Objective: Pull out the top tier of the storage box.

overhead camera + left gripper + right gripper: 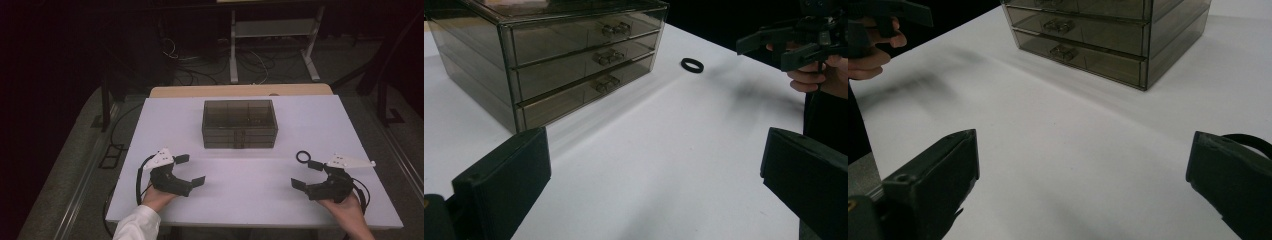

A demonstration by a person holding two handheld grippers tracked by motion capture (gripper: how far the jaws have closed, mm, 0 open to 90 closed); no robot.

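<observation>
The left gripper point(190, 170) and right gripper point(307, 174) each spread two blocky matte black jaws wide, holding nothing. One small black ring point(303, 157), probably rubber, lies just beside the right gripper near the white table's point(250, 190) right edge. One smoky translucent three-drawer box point(239, 124) stands toward the far edge.

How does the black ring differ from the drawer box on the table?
The ring is small, opaque black and lies flat near the right gripper; the drawer box is large, smoky see-through, and stands mid-table with three closed drawers. Both rest on the white table, untouched.
</observation>
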